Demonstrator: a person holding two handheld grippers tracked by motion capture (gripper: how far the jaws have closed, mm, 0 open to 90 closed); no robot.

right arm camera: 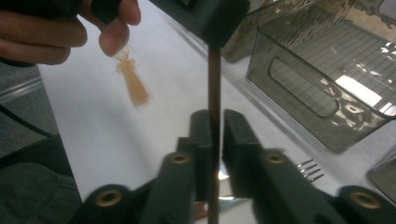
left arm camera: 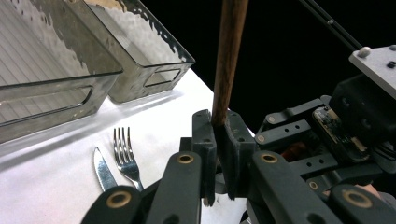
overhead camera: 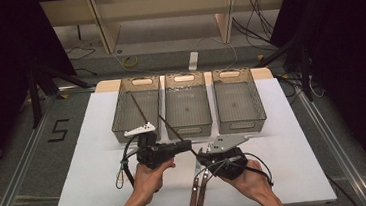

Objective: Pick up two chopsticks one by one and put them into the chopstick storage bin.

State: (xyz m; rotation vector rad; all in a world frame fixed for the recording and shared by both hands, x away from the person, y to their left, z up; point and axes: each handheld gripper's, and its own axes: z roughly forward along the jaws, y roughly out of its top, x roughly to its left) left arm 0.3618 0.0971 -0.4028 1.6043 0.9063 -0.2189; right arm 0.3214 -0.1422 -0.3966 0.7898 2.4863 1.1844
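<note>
Holding one brown chopstick [left arm camera: 229,56] above the white table [overhead camera: 85,156], pinched by both left gripper [left arm camera: 223,144] and right gripper [right arm camera: 215,140], probably mid-handover, needing one release before reaching a tray [overhead camera: 136,107].

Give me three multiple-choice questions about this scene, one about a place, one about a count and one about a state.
1. Where do the fork and knife lie?
A. in the middle bin
B. on the white table
C. on the floor

2. How many clear bins are there?
A. two
B. three
C. four

3. The left hand-held gripper is
A. shut on a chopstick
B. open and empty
C. shut on the fork

Answers:
1 B: the fork and knife rest on the table, outside the bins.
2 B: three bins stand side by side.
3 A: the left hand-held gripper clamps the chopstick.
</note>
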